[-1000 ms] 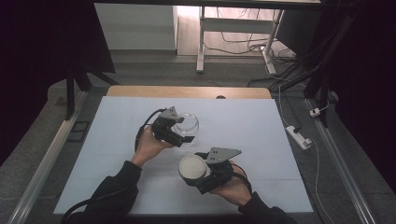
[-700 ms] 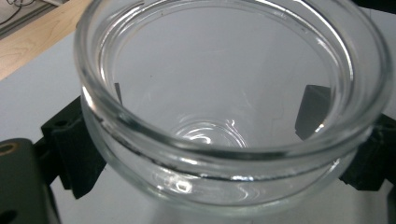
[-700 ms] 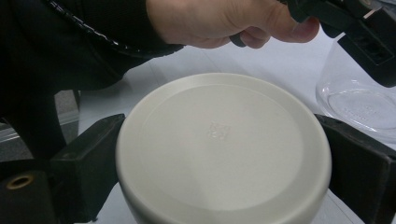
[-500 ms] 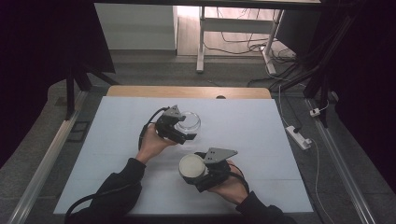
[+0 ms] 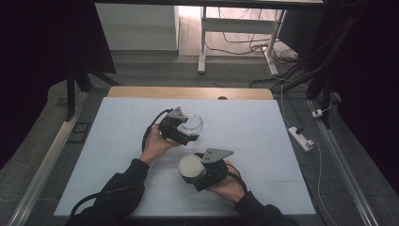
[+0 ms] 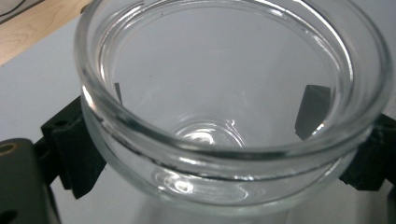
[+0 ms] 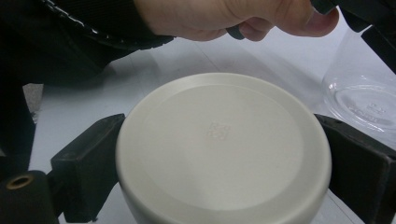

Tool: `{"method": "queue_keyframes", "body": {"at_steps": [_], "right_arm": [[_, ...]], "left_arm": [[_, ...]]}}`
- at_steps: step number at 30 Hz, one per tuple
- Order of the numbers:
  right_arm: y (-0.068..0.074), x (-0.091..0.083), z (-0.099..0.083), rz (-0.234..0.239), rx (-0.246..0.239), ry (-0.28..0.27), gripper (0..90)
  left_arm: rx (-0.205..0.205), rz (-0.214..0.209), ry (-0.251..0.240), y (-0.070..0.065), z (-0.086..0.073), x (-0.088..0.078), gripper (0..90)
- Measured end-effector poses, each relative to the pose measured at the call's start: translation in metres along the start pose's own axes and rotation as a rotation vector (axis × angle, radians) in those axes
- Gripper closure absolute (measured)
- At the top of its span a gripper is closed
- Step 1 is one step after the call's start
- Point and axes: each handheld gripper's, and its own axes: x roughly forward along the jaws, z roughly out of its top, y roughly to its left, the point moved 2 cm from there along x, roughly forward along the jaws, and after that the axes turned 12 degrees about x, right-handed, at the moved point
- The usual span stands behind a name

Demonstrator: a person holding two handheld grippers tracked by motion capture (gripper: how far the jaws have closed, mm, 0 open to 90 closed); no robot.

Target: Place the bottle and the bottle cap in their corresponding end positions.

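A clear glass jar (image 5: 194,121) is held just over the white table, with my left gripper (image 5: 187,132) shut on it. In the left gripper view the jar's open mouth (image 6: 140,126) faces the camera, and the left gripper (image 6: 222,154) clamps it from both sides below the rim. A round white lid (image 5: 189,165) sits between the jaws of my right gripper (image 5: 193,173), nearer the front edge. In the right gripper view the lid (image 7: 219,140) lies flat side up in the right gripper (image 7: 224,163). Beyond it are the person's hand (image 7: 233,16) and the jar (image 7: 359,98).
The white table top (image 5: 263,141) has a wooden strip (image 5: 188,92) along its far edge. A power strip (image 5: 301,137) lies on the floor to the right. Metal rails (image 5: 42,165) run along both sides of the table.
The left hand has shifted slightly right and away with the jar. The right gripper and lid have stayed where they were.
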Motion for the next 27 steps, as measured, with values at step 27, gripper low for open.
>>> {"method": "queue_keyframes", "body": {"at_steps": [27], "right_arm": [[-0.019, 0.025, -0.015, -0.058, 0.024, 0.122, 7.2]], "left_arm": [[0.002, 0.013, 0.003, 0.001, -0.008, 0.013, 7.4]]}}
